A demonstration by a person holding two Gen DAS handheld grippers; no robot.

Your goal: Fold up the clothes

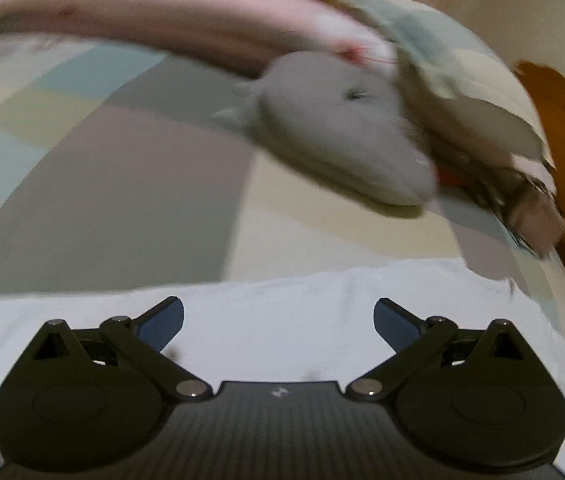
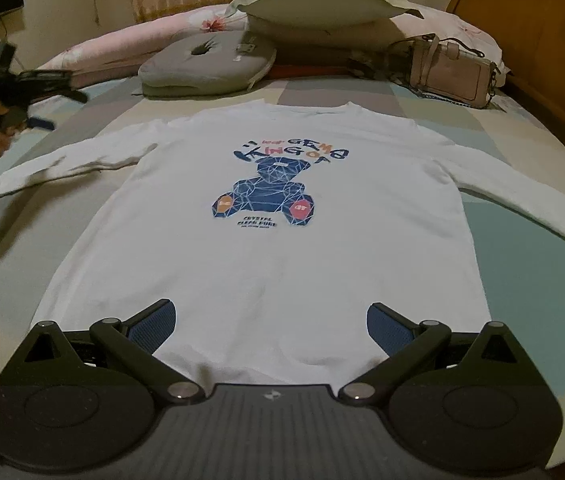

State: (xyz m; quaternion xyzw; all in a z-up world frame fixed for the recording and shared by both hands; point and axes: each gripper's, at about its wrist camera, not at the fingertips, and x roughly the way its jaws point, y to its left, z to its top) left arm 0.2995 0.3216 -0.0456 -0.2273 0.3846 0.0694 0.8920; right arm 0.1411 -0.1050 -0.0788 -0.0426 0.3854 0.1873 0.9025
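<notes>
White long-sleeve shirt [image 2: 258,248] flat on patchwork bed [image 2: 530,280], sleeves spread, blue bear print, readable "KING" and "CRYSTAL"; smaller lines illegible. Hem beneath right gripper [image 2: 269,326], jaws wide, empty. Left gripper [image 1: 278,324] wide too, over white fabric; that view blurred. Grey cushion [image 2: 206,66], pillow [image 2: 314,0], pink bag [image 2: 452,72] beyond collar.

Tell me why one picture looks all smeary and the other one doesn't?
Left wrist view: the grey cushion and pink pillow are streaked with motion blur, while the left claw stays sharp. Right wrist view: the white shirt and its bear print are fairly clear, the light is dim, and the fisheye lens bends the bed edges.
</notes>
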